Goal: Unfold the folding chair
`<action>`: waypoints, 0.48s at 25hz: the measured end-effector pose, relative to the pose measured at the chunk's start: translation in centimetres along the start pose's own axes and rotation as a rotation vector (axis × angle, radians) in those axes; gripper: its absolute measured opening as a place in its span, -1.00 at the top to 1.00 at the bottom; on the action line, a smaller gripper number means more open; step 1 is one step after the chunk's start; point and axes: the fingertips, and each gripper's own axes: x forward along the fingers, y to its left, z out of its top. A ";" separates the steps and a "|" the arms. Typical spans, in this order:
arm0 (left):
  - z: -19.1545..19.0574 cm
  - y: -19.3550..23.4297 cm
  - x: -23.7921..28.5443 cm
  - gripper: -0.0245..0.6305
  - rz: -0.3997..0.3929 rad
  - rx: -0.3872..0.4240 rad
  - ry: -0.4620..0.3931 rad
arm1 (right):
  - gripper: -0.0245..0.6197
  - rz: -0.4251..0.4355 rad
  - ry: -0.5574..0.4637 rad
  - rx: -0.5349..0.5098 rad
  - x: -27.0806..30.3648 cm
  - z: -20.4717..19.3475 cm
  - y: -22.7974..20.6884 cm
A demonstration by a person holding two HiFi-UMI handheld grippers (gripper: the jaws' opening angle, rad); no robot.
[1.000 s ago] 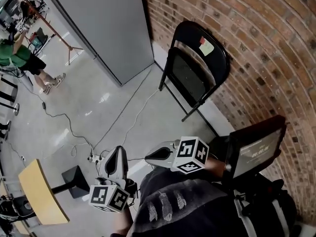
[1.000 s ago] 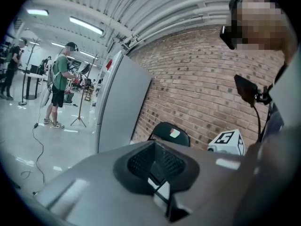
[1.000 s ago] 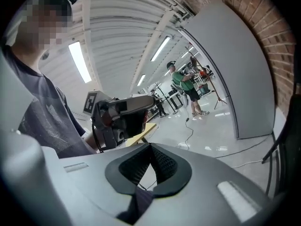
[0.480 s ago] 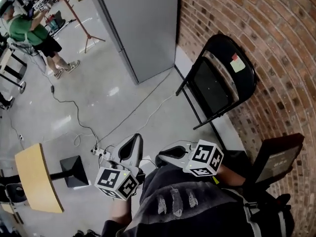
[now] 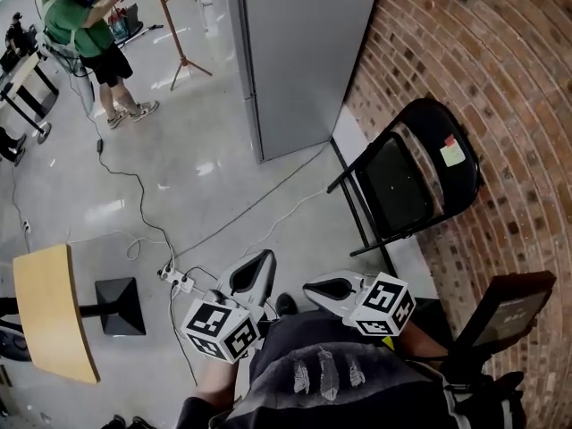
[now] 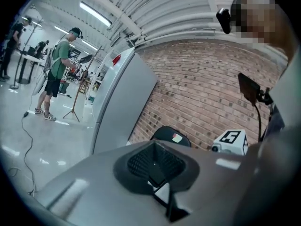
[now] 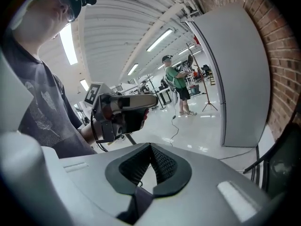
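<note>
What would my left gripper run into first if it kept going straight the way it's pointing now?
Most likely the folding chair against the brick wall. Seen along the jaws, its black back sits just above the tip of the left gripper, which is shut, and nothing shows in between. Depth is unclear, though.

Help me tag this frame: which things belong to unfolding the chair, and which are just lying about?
Job: folding chair, folded against the brick wall; left gripper and right gripper, both shut, empty.
Lying about: wooden table, power strip, grey partition, tripod stand.
</note>
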 end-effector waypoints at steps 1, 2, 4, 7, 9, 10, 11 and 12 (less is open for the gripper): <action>0.0 0.3 -0.1 0.92 -0.006 0.001 0.000 | 0.92 -0.007 0.004 0.006 0.2 0.0 0.0; 0.0 0.6 -0.2 0.92 -0.011 0.003 0.000 | 0.92 -0.015 0.009 0.009 0.5 0.0 0.1; 0.0 1.2 -0.3 0.92 -0.022 0.004 0.000 | 0.92 -0.037 0.020 0.008 0.9 0.1 0.0; -0.3 1.9 -0.3 0.92 -0.038 -0.002 0.009 | 0.92 -0.097 0.040 0.002 1.2 0.3 -0.5; -0.4 2.2 0.0 0.92 -0.045 -0.005 0.015 | 0.92 -0.135 0.038 0.000 1.1 0.5 -1.1; -0.3 2.3 0.2 0.92 -0.049 -0.005 0.016 | 0.92 -0.153 0.031 0.000 0.9 0.7 -1.4; -0.2 2.4 0.5 0.92 -0.054 -0.004 0.016 | 0.92 -0.172 0.022 0.002 0.8 0.9 -1.7; -0.1 2.3 0.8 0.92 -0.059 -0.002 0.017 | 0.92 -0.193 0.010 0.005 0.5 1.1 -2.1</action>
